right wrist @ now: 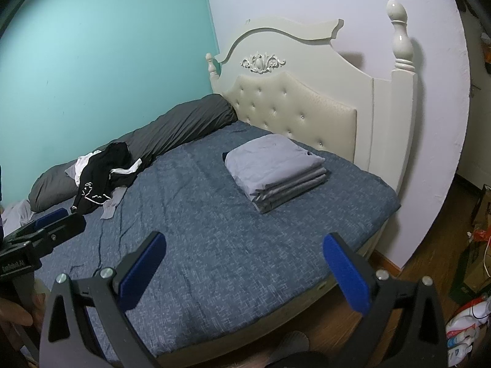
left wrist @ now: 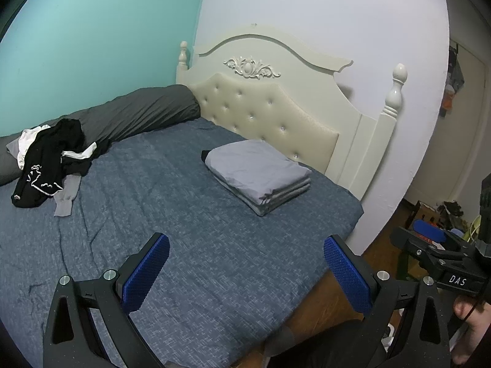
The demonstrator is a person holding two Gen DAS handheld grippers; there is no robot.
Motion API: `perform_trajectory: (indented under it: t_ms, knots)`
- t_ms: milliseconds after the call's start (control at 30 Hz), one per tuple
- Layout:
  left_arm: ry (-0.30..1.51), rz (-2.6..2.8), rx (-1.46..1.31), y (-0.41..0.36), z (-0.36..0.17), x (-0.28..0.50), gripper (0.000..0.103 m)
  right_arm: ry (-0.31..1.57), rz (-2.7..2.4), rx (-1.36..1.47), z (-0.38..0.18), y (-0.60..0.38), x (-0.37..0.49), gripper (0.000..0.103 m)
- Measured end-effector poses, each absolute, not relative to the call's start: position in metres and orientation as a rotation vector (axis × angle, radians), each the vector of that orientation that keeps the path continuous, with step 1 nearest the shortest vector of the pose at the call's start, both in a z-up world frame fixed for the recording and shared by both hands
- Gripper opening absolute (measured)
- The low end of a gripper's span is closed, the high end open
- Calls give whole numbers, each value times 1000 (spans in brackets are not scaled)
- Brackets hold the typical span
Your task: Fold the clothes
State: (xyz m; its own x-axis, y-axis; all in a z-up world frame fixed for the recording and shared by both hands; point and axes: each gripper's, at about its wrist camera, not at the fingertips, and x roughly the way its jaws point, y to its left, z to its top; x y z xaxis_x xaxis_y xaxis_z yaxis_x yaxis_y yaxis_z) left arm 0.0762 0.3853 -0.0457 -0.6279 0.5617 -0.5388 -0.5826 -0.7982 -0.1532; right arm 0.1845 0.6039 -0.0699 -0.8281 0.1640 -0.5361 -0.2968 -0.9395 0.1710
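Because the clothes are soft and light, they will likely sag and slip when lifted, so an edge or a corner looks like the best place to pinch. Biggest of all is the bed [left wrist: 190,214], with a blue, speckled sheet that has a few wrinkles. At its far end stands a cream headboard [left wrist: 270,113], puffy with little buttons. A long grey pillow [left wrist: 144,113] lies along the far left side by the green wall. A neat pile of folded grey clothes [left wrist: 257,174] sits far right, near the headboard; it looks flat and square. The unfolded clothes [left wrist: 49,159] lie in a messy heap at the far left, touching the pillow. They are black with white trim, with a thin grey piece under them. They look floppy and tangled. The left gripper [left wrist: 245,273] hangs over the near bed, jaws wide apart and holding nothing. The right gripper [right wrist: 244,271] is the same, spread wide and empty. Both have bumpy blue pads.
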Motion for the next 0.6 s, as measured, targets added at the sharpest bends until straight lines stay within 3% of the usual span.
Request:
perform_trajectory:
  t_ms: [600]
  knots:
    - [59,2378,-771,385,-48,76,103,372,2768,-782,-73,603,184,103]
